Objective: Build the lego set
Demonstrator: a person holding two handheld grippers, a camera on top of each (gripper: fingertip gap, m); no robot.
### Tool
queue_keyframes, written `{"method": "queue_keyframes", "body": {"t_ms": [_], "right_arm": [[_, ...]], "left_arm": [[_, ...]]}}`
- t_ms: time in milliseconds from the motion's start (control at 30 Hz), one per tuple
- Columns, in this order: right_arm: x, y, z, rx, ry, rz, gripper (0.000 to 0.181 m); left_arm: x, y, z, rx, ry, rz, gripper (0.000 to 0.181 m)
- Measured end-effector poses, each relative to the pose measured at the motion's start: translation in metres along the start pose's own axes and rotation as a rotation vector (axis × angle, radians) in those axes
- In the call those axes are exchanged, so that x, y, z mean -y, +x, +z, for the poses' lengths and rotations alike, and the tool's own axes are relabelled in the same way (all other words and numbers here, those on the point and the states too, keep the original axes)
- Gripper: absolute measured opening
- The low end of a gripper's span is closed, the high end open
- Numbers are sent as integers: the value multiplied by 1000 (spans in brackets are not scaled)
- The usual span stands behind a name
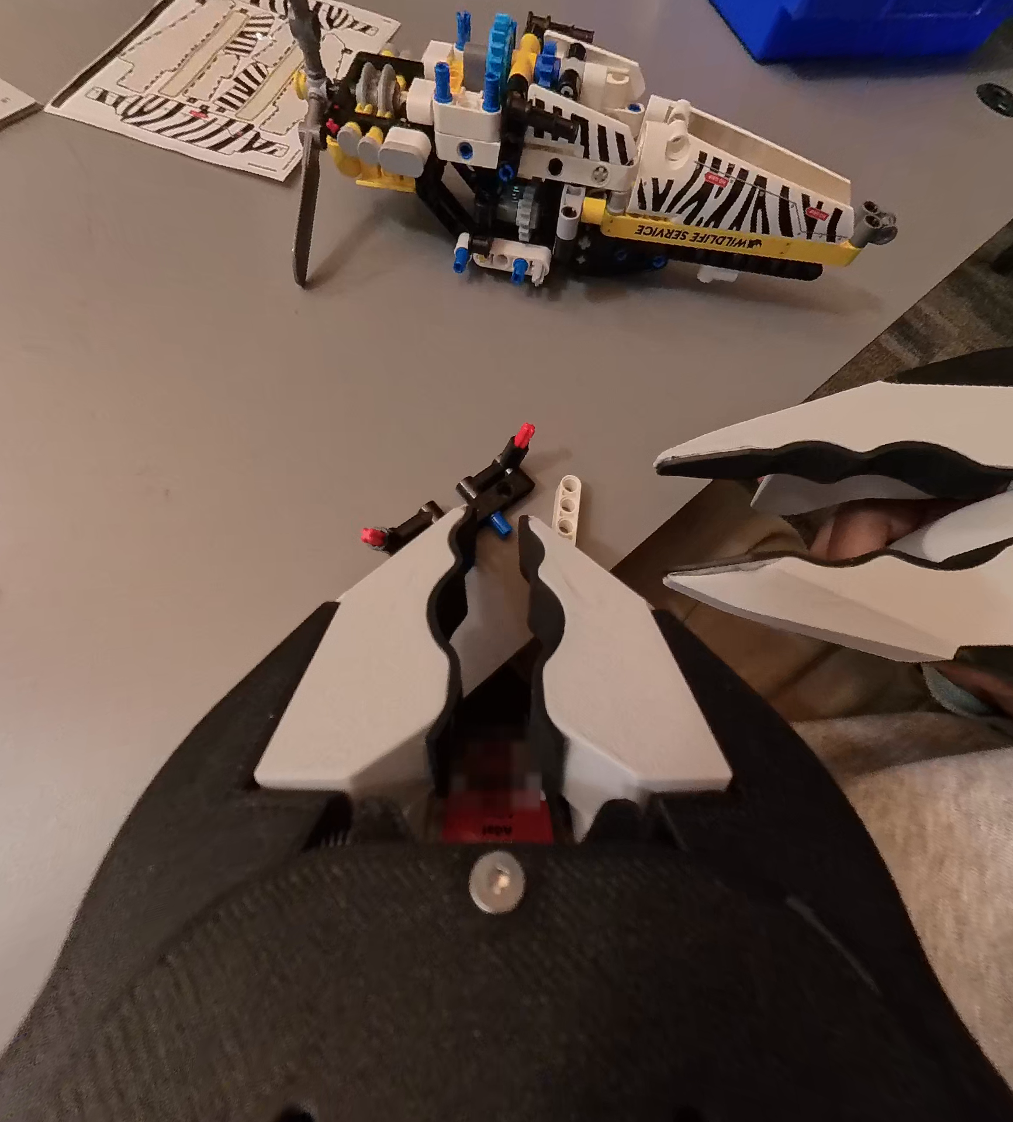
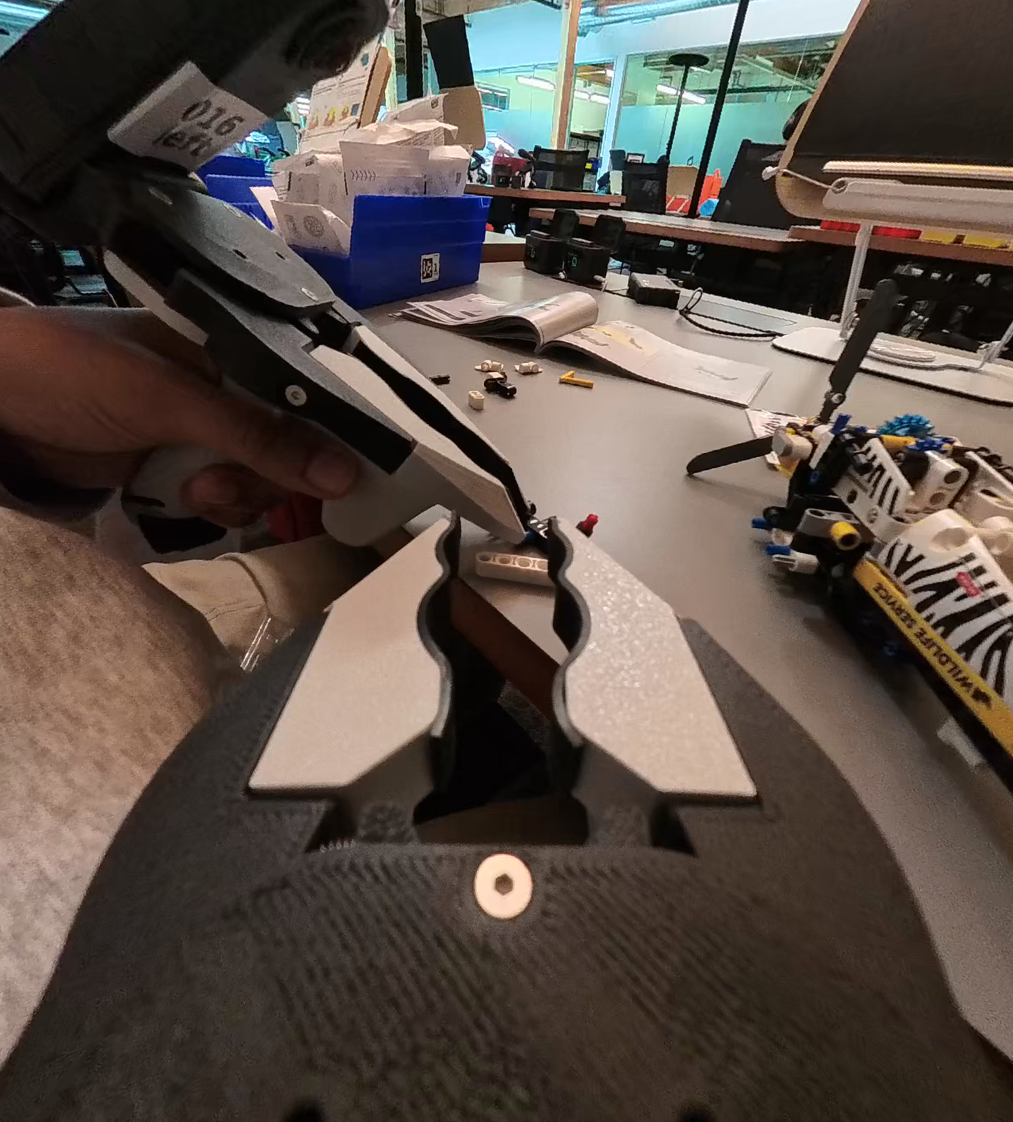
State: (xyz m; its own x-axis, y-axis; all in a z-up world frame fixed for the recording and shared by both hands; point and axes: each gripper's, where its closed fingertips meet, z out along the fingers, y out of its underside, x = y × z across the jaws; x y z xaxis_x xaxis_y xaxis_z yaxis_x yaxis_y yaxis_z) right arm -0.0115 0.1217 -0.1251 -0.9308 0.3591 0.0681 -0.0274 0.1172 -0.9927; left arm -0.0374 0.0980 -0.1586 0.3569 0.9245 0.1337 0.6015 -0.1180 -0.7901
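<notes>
Down in the left wrist view, the left gripper (image 1: 494, 523) stands slightly spread over a black subassembly (image 1: 488, 486) with red pins, its left finger touching the piece; a white beam (image 1: 567, 505) lies at two o'clock, the zebra-striped plane (image 1: 583, 158) at twelve. The right gripper (image 1: 665, 522) waits at three, spread and empty.

From the right wrist view, the right gripper (image 2: 501, 534) frames that beam (image 2: 513, 564) near the table edge (image 2: 510, 643); a careless nudge could tip it off.

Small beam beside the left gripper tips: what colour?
White, the small beam with a row of holes; clearest in the left wrist view.
</notes>
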Motion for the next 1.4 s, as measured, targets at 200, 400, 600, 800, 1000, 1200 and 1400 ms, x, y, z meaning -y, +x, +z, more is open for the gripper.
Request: {"method": "queue_keyframes", "body": {"t_ms": [200,400,600,800,1000,1200,1400], "right_arm": [[0,-1,1,2,-3,-6,26],[0,-1,1,2,-4,-6,25],[1,0,0,-2,-1,-6,25],[1,9,-2,-31,-2,-13,25],[1,20,-6,-45,7,40,25],[1,20,-5,-43,4,39,25],[1,20,-5,-42,5,37,25]], "left_arm": [[1,3,-1,-22,4,4,19],[-1,9,-1,-49,-9,43,30],[-2,10,0,-34,-16,63,29],[-2,7,0,-24,-17,47,24],[0,5,-2,-17,-14,58,24],[3,10,-12,-45,-34,119,22],[-14,4,-8,16,-142,227,17]]}}
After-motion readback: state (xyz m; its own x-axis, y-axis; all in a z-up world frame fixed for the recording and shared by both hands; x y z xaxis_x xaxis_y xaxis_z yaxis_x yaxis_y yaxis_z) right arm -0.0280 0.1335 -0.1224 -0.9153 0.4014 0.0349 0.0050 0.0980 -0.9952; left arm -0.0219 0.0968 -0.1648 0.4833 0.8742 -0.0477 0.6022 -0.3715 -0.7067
